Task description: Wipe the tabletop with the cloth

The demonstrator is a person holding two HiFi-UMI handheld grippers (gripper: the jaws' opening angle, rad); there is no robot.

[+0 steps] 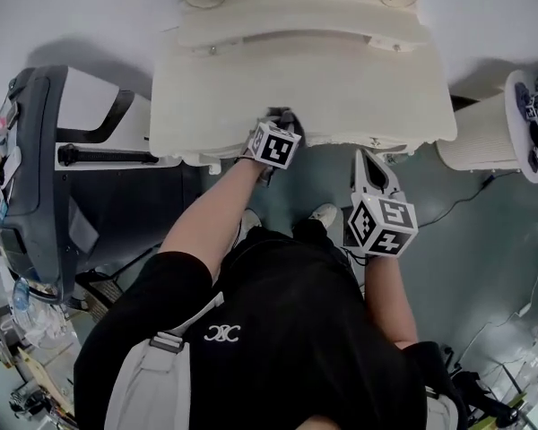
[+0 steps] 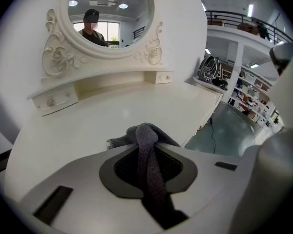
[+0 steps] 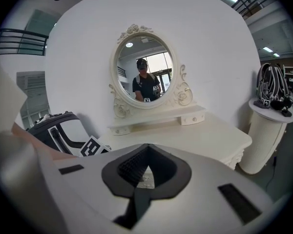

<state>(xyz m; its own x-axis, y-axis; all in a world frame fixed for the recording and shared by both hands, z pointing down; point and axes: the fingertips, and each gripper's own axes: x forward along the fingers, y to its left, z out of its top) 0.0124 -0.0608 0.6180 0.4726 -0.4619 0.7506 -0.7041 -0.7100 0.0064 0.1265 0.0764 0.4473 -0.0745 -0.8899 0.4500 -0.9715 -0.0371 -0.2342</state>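
Note:
A grey cloth (image 2: 147, 139) is pinched in my left gripper (image 2: 147, 165), its bunched end resting on the white tabletop (image 2: 112, 113) near the front edge. In the head view the left gripper (image 1: 275, 133) sits over the front middle of the dressing table (image 1: 359, 88), with the cloth (image 1: 285, 115) showing just beyond its marker cube. My right gripper (image 1: 371, 170) hangs off the table, below its front edge and over the floor. In its own view the right gripper (image 3: 145, 173) is shut with nothing in it, pointing at the table.
An oval mirror (image 2: 107, 18) and a low shelf with small drawers (image 2: 53, 99) stand at the table's back. A dark grey suitcase (image 1: 36, 177) is at the left. A white round pedestal (image 1: 480, 137) carrying a backpack (image 3: 271, 89) stands at the right. A cable (image 1: 462, 200) crosses the floor.

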